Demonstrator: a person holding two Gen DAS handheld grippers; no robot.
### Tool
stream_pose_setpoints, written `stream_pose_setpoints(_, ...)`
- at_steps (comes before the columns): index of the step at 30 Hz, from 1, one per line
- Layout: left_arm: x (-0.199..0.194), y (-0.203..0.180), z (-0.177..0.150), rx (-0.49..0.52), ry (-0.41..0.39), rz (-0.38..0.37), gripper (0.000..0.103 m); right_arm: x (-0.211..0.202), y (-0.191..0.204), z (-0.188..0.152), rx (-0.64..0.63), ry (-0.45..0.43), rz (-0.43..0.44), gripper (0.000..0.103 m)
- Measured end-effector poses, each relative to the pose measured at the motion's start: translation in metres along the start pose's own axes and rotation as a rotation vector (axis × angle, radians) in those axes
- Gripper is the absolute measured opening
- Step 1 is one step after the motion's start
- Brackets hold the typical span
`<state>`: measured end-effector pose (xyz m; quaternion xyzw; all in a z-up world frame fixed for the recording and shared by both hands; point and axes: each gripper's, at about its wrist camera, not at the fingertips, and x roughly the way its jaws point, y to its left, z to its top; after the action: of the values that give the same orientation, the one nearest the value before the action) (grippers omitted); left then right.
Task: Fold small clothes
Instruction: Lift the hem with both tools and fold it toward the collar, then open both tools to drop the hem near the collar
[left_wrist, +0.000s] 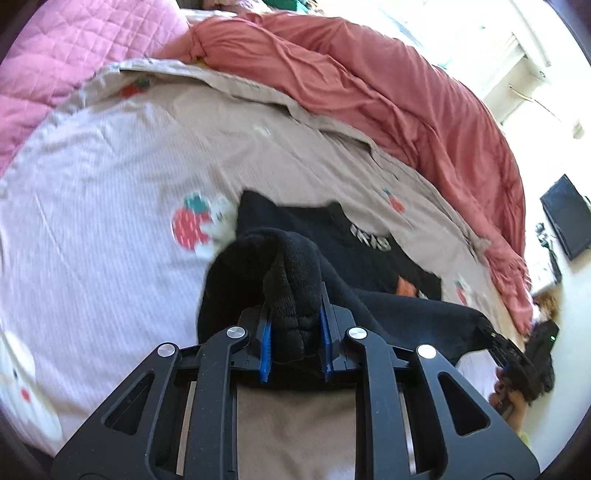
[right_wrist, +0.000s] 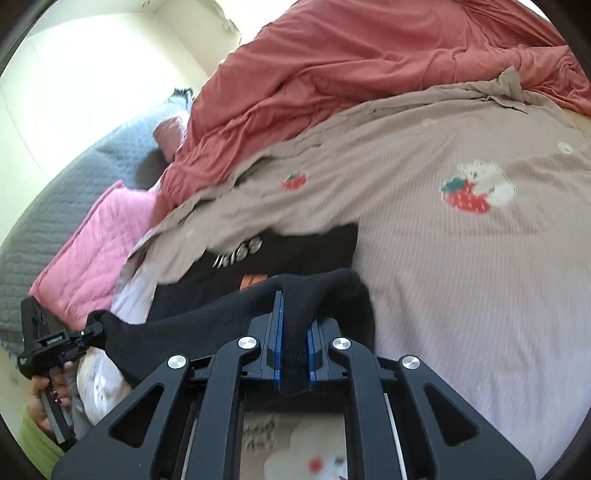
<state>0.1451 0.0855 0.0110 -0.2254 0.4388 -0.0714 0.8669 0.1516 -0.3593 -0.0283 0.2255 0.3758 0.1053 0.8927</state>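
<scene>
Folding: black knit garment (left_wrist: 295, 295), hem bunched and clamped in left gripper (left_wrist: 295, 332) and right gripper (right_wrist: 293, 347) fingers; carry both corners level toward twelve o'clock over strawberry-print beige bedsheet (left_wrist: 110, 258), keeping hem taut.

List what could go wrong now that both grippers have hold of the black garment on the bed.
1. The left gripper pinches a thick bunched wad of the black garment; layers may slip out unevenly and skew the fold.
2. The right gripper clamps a narrower strip, so the two corners may not line up.
3. The garment's far part lies on the strawberry-print bedsheet; dragging could wrinkle both.
</scene>
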Motion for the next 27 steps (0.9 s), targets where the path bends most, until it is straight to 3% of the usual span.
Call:
stream_pose_setpoints(7, 0.047, 0.011, 0.012, 0.027, 0.033, 0.131, 0.013, 0.05, 0.002, 0.005, -0.136, 0.047, -0.132, 0.01)
stream_pose_setpoints(8, 0.053, 0.013, 0.012, 0.029, 0.043, 0.144, 0.015, 0.053, 0.001, 0.004, -0.143, 0.053, -0.142, 0.012)
stream_pose_setpoints(9, 0.058, 0.015, 0.01, 0.025, 0.051, 0.16, 0.017, 0.054, -0.001, 0.003, -0.138, 0.058, -0.158, 0.021)
stream_pose_setpoints(13, 0.045, 0.016, 0.003, 0.001, 0.011, 0.136, 0.027, 0.035, -0.003, 0.012, -0.119, -0.003, -0.15, 0.041)
stream_pose_setpoints(18, 0.008, -0.009, -0.017, 0.108, -0.087, 0.168, 0.03, 0.008, 0.024, 0.012, -0.227, -0.067, -0.112, 0.045)
stream_pose_setpoints(22, 0.0, -0.033, -0.045, 0.238, -0.068, 0.179, 0.032, 0.011, 0.068, -0.021, -0.422, 0.055, -0.042, 0.045)
stream_pose_setpoints(27, 0.025, -0.049, -0.076, 0.317, 0.035, 0.186, 0.032, 0.037, 0.096, -0.059, -0.548, 0.226, -0.08, 0.044)
